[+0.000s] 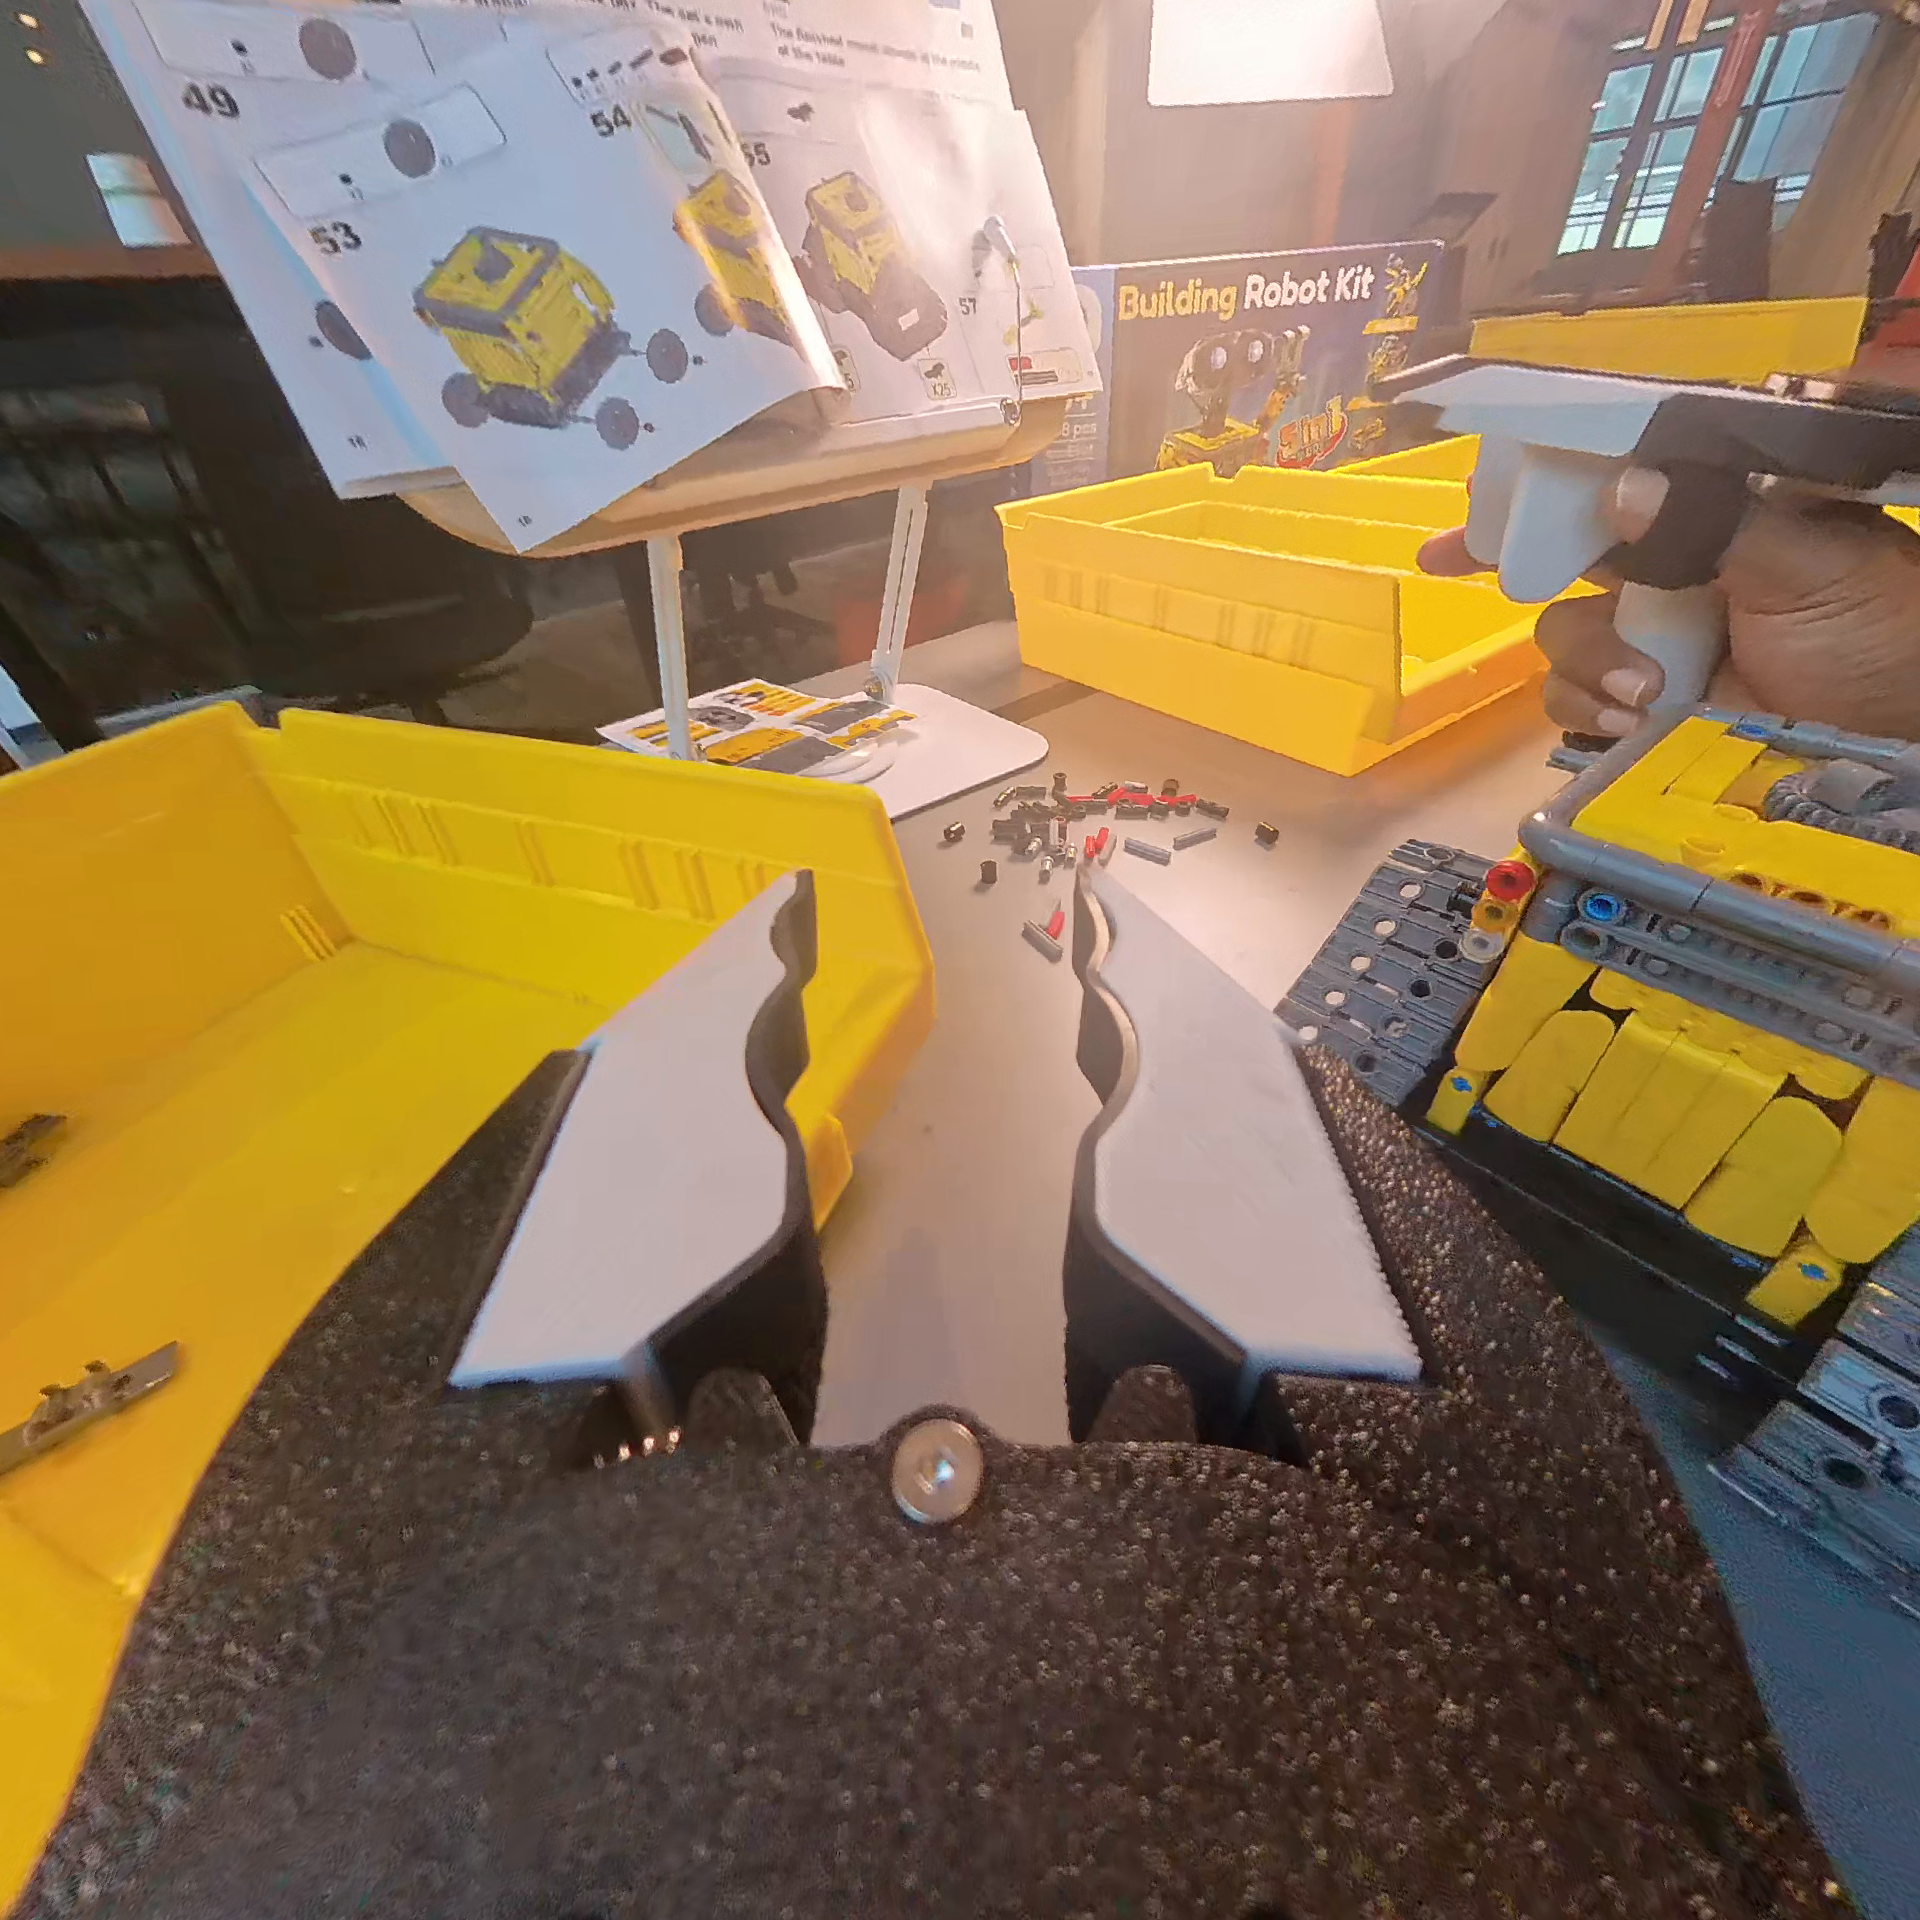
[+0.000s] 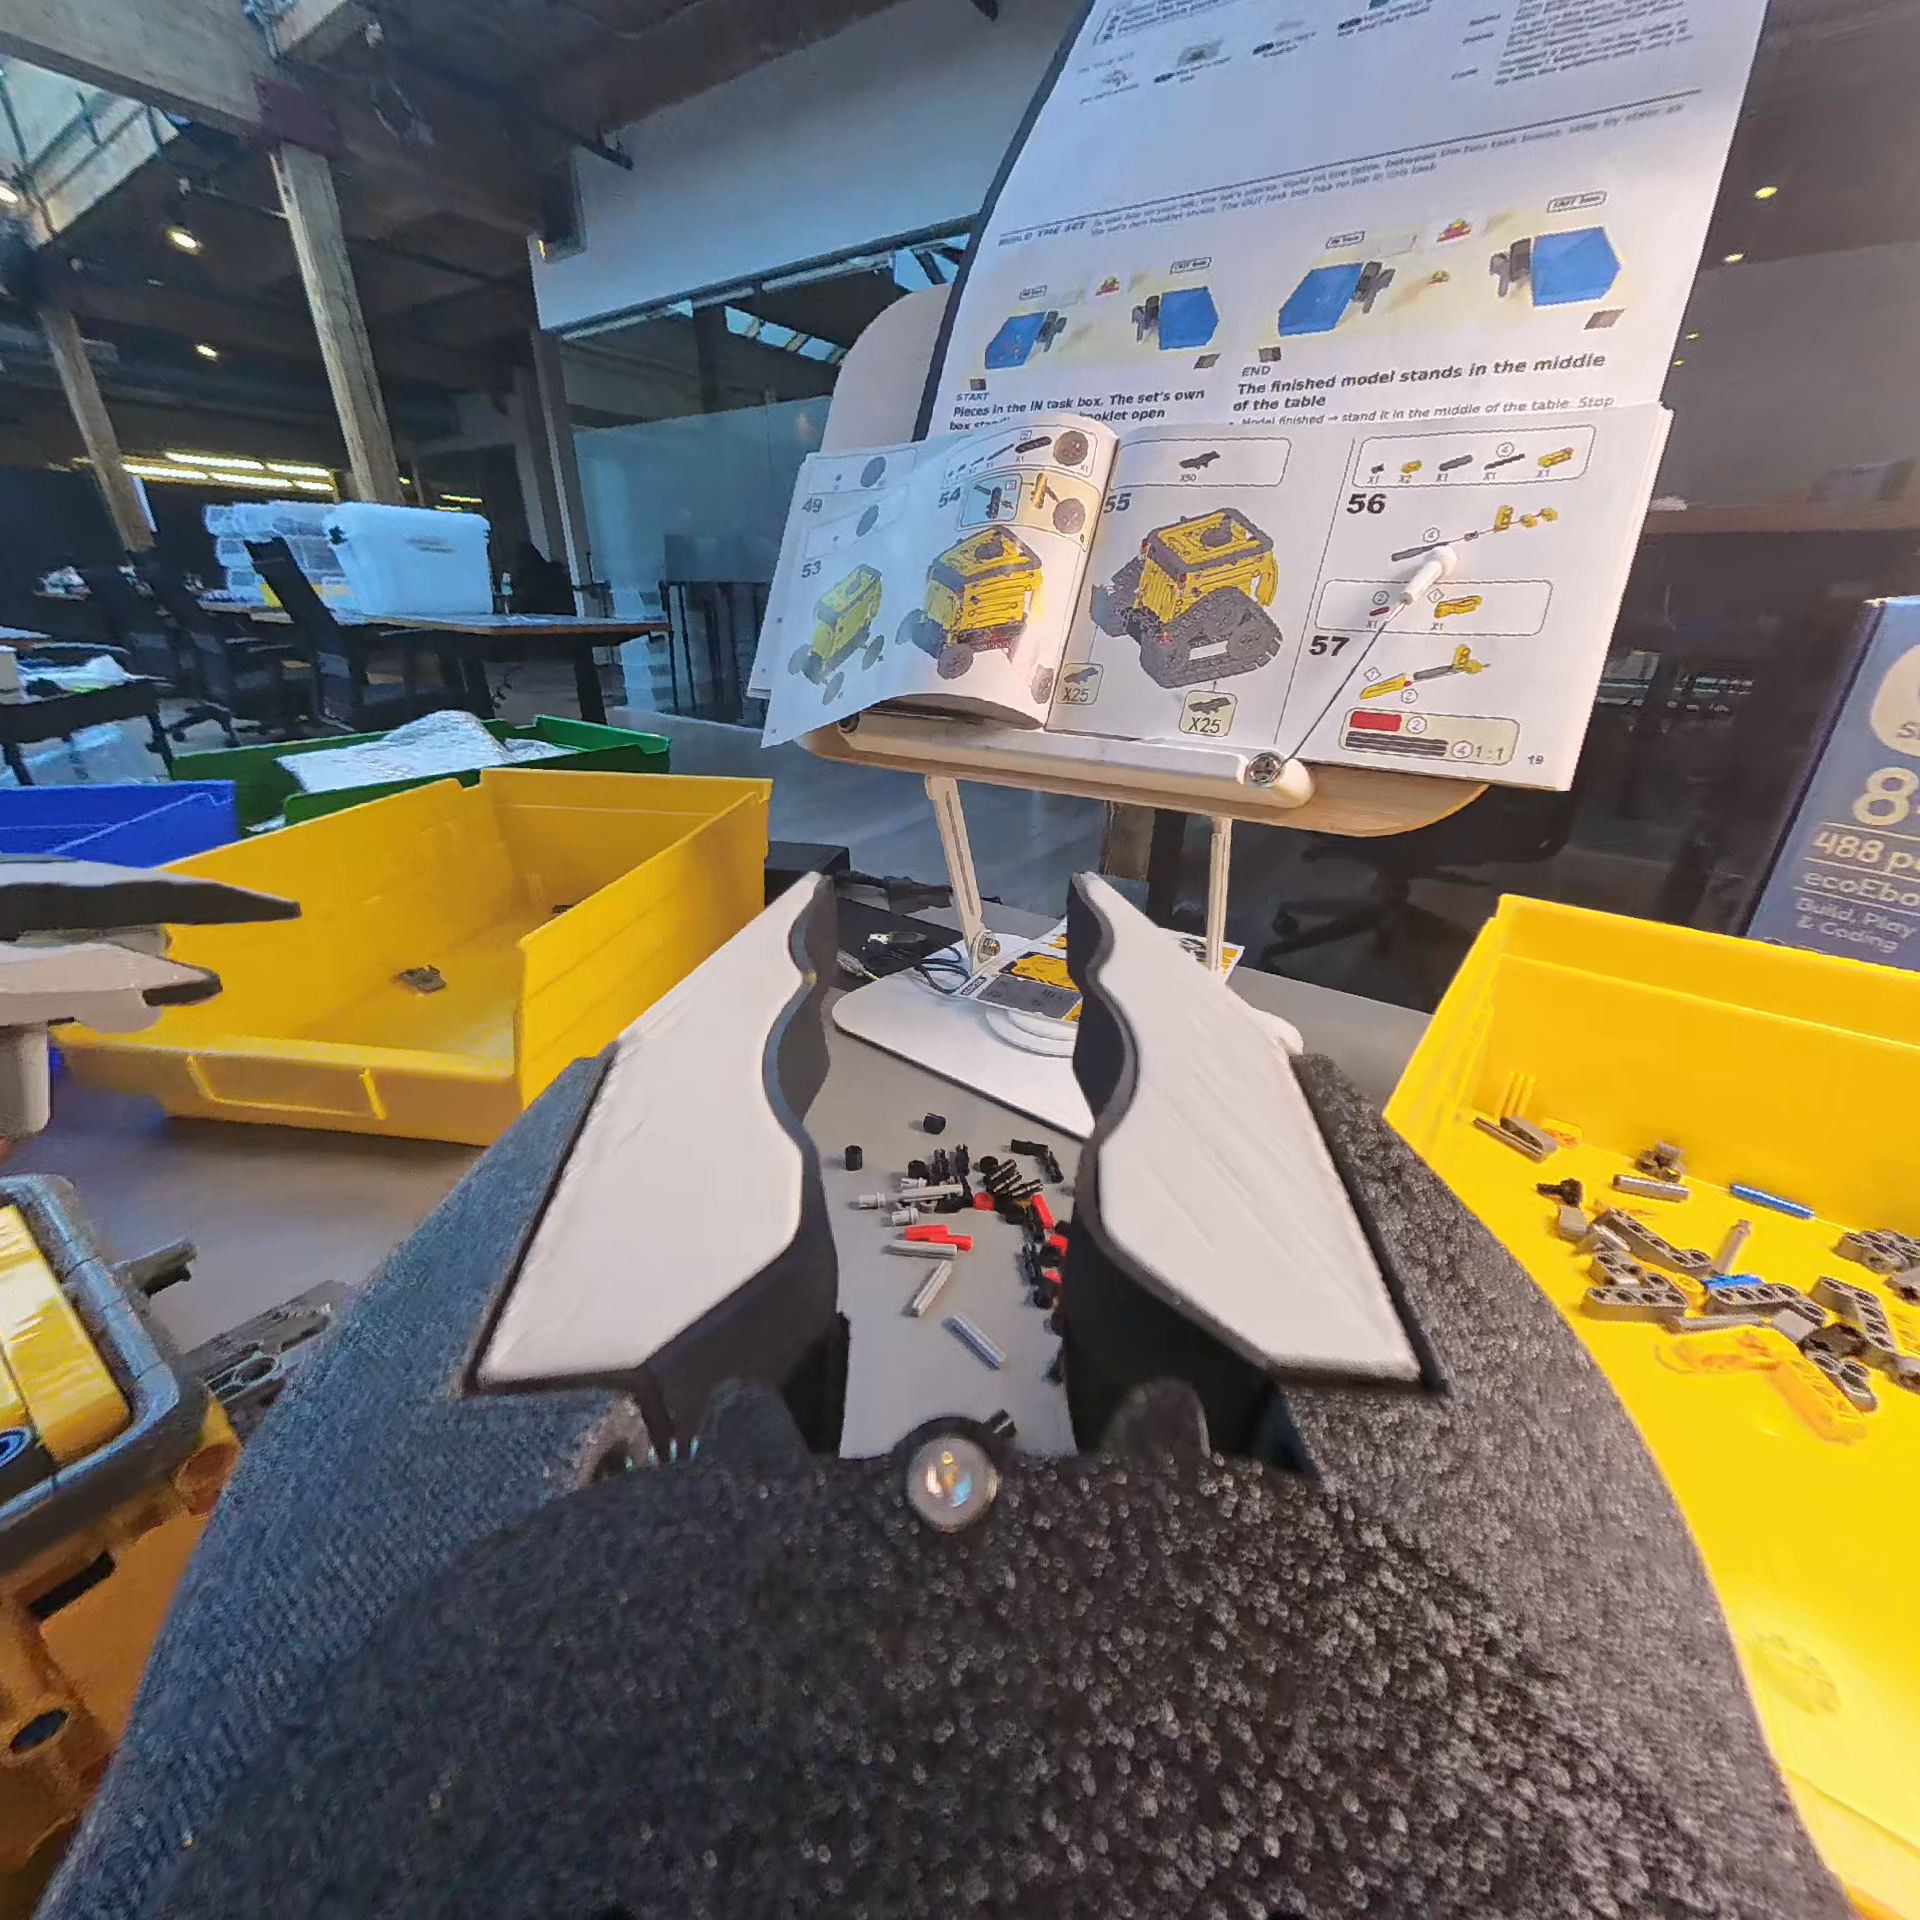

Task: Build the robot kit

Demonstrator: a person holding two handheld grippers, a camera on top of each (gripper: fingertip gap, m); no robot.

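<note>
My left gripper (image 1: 943,883) is open and empty, held above the grey table between a yellow bin (image 1: 312,997) on its left and a yellow and grey brick-built tracked model (image 1: 1662,1039) on its right. A pile of small black, red and grey pins (image 1: 1091,821) lies just ahead of its tips. My right gripper (image 2: 951,883) is open and empty, above the same pile of pins (image 2: 977,1205). The right gripper's body, held by a hand (image 1: 1787,613), shows at the upper right of the left wrist view. The model's corner (image 2: 73,1382) shows at the left of the right wrist view.
An open instruction booklet sits on a white stand (image 2: 1143,623) behind the pins. A yellow bin (image 2: 1714,1247) on the right holds several grey, blue and yellow pieces. The left bin (image 2: 416,956) holds a few grey pieces. The kit box (image 1: 1257,353) stands behind.
</note>
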